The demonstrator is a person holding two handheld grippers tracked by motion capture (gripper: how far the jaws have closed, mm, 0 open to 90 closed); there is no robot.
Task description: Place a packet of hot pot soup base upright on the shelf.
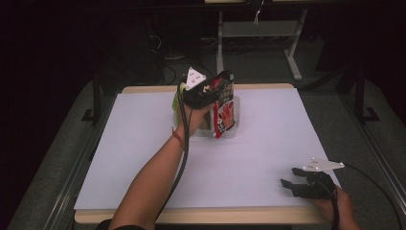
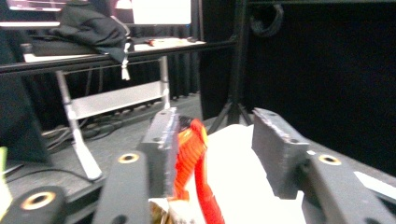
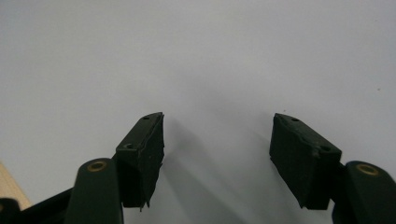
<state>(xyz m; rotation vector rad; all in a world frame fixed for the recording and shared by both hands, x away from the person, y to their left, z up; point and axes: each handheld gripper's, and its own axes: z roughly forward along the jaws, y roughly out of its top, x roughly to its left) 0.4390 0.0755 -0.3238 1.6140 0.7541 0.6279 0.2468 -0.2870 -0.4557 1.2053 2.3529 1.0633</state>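
Red snack packet (image 1: 224, 108), glossy, upright in clear bin (image 1: 235, 128), far centre tabletop (image 1: 268, 143). Left gripper (image 2: 212, 140) jaws spread, packet's top edge against one jaw. Right gripper (image 3: 217, 149) jaws spread, near right.

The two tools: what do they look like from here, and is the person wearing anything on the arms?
Both tools, left tool and right tool, are black, each topped by a light three-cornered plate and trailing a black cable. The pads are dark blocks with brass-coloured screw rings behind. Forearms are sleeveless; a reddish band circles the left wrist.
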